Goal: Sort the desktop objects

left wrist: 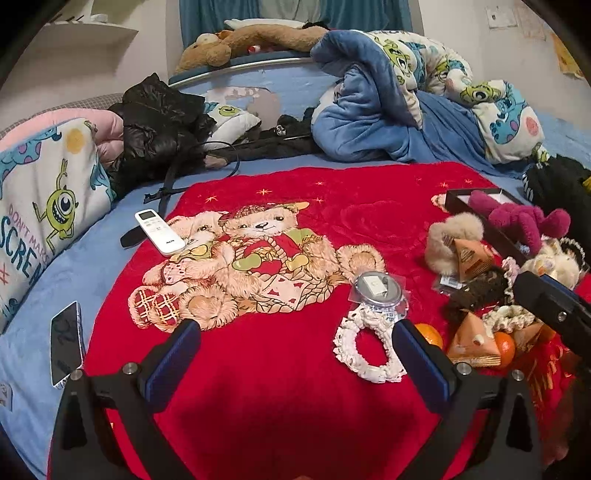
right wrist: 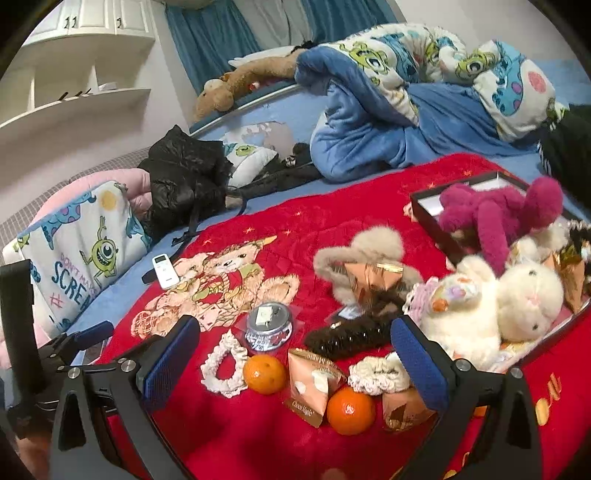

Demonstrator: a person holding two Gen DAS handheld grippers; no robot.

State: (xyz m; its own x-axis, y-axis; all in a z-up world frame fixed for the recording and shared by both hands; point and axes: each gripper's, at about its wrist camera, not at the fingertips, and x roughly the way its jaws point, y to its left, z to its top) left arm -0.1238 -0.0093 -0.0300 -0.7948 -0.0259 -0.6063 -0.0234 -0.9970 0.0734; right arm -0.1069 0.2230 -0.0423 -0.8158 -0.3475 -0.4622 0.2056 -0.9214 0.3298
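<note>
Red blanket (right wrist: 258,424); black box (right wrist: 428,218) with magenta plush (right wrist: 498,214) inside.

A bed (right wrist: 280,107) with a blue sheet filled most of both views, its curved headboard rimmed by a pale metal rail (left wrist: 236,66). Behind the headboard hung teal curtains (right wrist: 207,40) with a lighter panel between them. The wall (left wrist: 74,70) to the left was plain and pale, and white open shelving (right wrist: 74,99) stood against it, with white cabinet doors (right wrist: 92,18) above bearing dark handles. At the far right corner, the wall (left wrist: 517,40) carried a light switch plate (left wrist: 498,16) and a yellowish sticker (left wrist: 567,59). Lighting was even and soft, casting only a dim shadow over the bed's near edge
</note>
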